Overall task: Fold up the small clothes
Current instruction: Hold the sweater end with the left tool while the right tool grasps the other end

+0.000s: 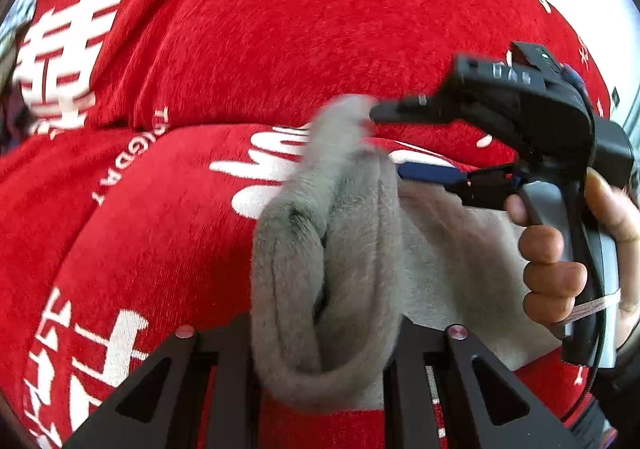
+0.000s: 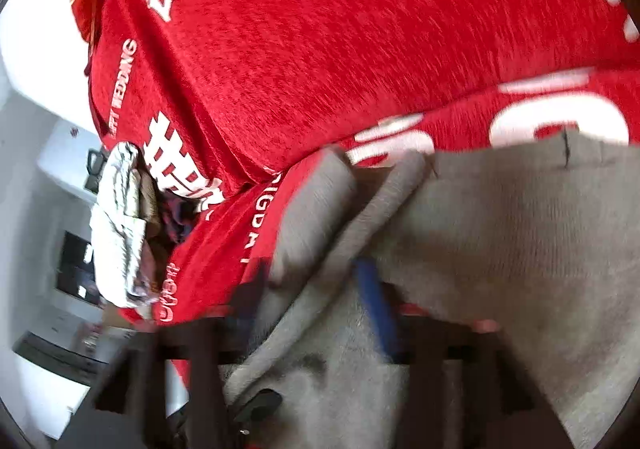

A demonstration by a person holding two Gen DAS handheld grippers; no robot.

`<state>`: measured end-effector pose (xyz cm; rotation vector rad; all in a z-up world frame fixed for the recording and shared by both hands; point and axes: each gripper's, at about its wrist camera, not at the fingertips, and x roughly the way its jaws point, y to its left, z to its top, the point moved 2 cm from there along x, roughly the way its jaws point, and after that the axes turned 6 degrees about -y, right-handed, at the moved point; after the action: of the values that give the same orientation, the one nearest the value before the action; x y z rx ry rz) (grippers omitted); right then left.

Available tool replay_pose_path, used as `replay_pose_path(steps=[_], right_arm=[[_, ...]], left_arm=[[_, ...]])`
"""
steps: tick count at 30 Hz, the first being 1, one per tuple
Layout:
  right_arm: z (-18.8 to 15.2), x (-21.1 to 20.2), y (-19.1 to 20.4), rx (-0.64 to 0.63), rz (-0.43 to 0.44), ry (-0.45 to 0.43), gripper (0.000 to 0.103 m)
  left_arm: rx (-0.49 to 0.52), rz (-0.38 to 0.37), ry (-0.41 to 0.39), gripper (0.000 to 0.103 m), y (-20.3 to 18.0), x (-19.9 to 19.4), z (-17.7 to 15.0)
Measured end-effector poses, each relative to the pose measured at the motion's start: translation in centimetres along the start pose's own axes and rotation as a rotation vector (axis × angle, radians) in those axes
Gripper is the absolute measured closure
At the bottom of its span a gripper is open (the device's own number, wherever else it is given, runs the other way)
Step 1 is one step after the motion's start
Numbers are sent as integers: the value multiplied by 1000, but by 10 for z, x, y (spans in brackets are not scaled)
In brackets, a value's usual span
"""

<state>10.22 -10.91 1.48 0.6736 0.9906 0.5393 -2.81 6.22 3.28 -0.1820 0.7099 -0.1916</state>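
A grey fuzzy garment (image 1: 332, 269) lies bunched on a red bedspread (image 1: 248, 41) with white lettering. My left gripper (image 1: 324, 333) is shut on a thick roll of the grey garment, which fills the space between its jaws. My right gripper (image 1: 384, 145), held by a hand at the right, has its jaws apart around the garment's far end. In the right wrist view the grey garment (image 2: 500, 233) covers the lower right, and my right gripper (image 2: 316, 289) is blurred, with cloth lying between its blue finger (image 2: 378, 313) and dark finger.
The red bedspread (image 2: 320, 29) has a raised fold across its middle. A pile of white and dark clothes (image 2: 124, 225) lies at its left edge. Beyond it are a white wall and dark furniture (image 2: 76, 261).
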Motion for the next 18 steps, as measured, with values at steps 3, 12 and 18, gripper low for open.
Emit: replay_pose_path(steps=[3, 12, 18], right_arm=[[-1, 5, -6, 55, 56, 17, 23], [6, 4, -25, 159, -4, 44, 23], [6, 17, -22, 140, -40, 106, 23]], left_arm=[[27, 23, 7, 85, -4, 0, 1], [42, 49, 29, 85, -4, 3, -1], [-29, 32, 32, 85, 6, 6, -7]])
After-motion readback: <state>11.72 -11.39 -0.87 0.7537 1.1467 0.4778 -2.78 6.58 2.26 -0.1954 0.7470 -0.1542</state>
